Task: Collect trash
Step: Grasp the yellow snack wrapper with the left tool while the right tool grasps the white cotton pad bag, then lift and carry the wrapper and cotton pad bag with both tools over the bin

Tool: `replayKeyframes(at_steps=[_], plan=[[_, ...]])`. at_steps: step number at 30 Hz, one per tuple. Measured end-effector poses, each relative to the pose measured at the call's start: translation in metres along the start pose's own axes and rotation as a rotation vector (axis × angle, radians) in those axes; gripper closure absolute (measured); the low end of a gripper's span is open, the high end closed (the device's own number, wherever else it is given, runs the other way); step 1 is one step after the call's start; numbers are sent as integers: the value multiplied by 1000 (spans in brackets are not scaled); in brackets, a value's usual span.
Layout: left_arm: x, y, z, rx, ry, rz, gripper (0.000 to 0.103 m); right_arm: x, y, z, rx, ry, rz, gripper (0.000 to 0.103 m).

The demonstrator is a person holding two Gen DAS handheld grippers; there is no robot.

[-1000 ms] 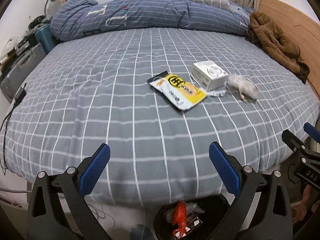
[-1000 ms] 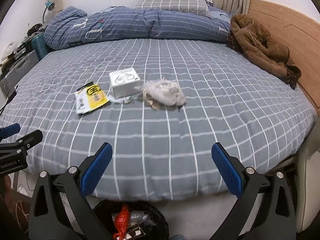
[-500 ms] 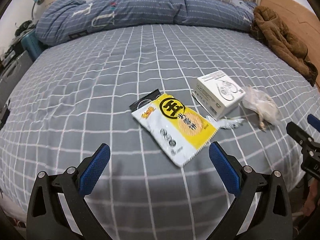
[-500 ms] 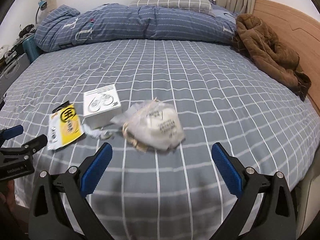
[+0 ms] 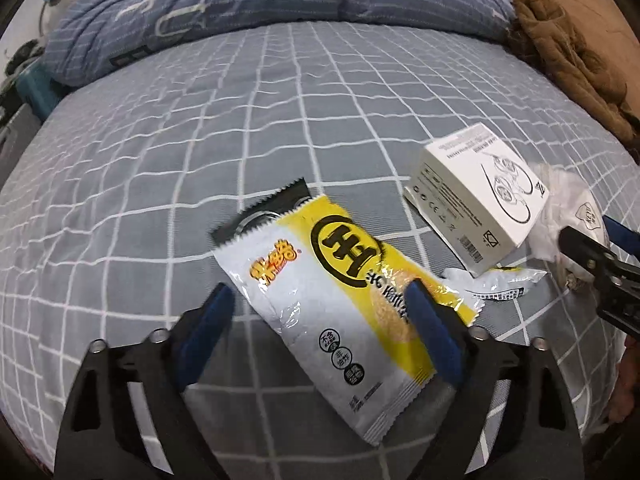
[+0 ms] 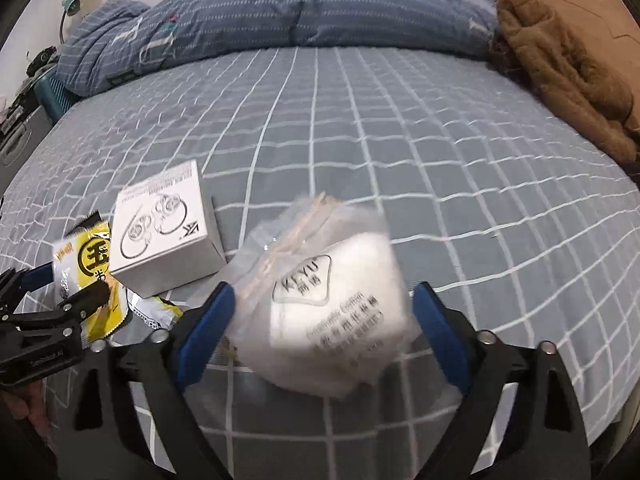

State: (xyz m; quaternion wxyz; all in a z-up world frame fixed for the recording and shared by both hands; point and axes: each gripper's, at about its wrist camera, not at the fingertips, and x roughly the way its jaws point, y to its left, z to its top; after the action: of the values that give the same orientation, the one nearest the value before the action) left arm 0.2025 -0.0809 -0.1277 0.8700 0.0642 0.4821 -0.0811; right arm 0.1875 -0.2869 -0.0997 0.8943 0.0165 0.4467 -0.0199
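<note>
Both sets of fingers closing — left gripper [image 5: 318,312] straddles snack wrapper [image 5: 332,292], right gripper [image 6: 320,312] the cotton-pad bag [image 6: 336,312]; pinch centrally, avoid the bed [image 5: 200,140] sheet.

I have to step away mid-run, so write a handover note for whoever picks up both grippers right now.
Left gripper: fingers closing around the snack packet, not yet gripping.
Right gripper: fingers closing around the plastic bag, not yet gripping.
White box and small torn wrapper lie on the bed between them.
Done: nothing lifted.
Left: grab all four pieces and bin them.
</note>
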Motion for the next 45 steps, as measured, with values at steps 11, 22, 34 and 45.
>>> replayKeyframes(at_steps=[11,22,34,45], plan=[[9,-13,0,54,-6,22,72,19,3,-5,6,52,-10,51],[-27,-2,-5,44,-44,19,96,-12,1,-12,10,-3,-4,57],[-80,-2,-28,13,-63,-6,96,-63,0,-33,27,-26,4,57],[-112,0,-52,-16,-66,-26,96,-108,16,-51,0,-50,15,57]])
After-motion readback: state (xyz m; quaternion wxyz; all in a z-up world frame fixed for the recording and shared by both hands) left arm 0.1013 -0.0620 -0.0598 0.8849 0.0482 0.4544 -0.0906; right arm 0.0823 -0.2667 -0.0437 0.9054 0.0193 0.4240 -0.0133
